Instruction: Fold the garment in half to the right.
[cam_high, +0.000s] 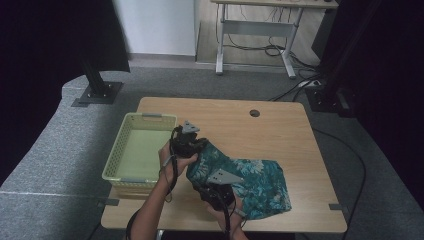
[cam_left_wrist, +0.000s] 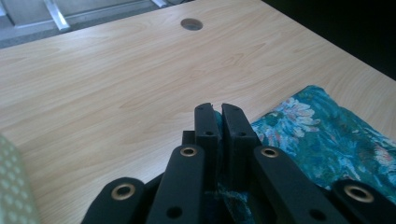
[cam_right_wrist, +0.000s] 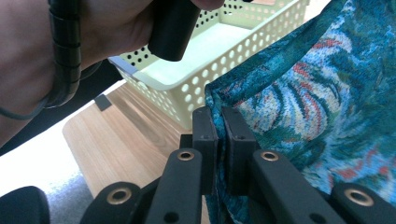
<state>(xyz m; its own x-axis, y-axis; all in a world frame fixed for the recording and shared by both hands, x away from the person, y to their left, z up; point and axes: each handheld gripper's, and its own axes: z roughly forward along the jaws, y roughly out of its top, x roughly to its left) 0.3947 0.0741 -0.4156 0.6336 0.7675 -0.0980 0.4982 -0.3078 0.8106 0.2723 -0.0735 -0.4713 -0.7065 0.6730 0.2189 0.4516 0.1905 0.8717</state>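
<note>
A teal cloth with a flower print (cam_high: 255, 182) lies on the wooden table (cam_high: 240, 125), its left corner lifted off the top. My left gripper (cam_high: 200, 145) holds that raised corner beside the basket; in the left gripper view its jaws (cam_left_wrist: 218, 112) are shut with a fold of the cloth (cam_left_wrist: 327, 140) pinched low between them. My right gripper (cam_high: 206, 186) is nearer the front edge, and its jaws (cam_right_wrist: 218, 116) are shut on the cloth's edge (cam_right_wrist: 317, 93), which hangs taut to their right.
A pale yellow perforated basket (cam_high: 120, 150) stands empty at the table's left, close to both hands; its wall (cam_right_wrist: 224, 51) rises just beyond the right jaws. A cable hole (cam_high: 254, 113) sits at the table's back. Bare wood lies behind and right of the cloth.
</note>
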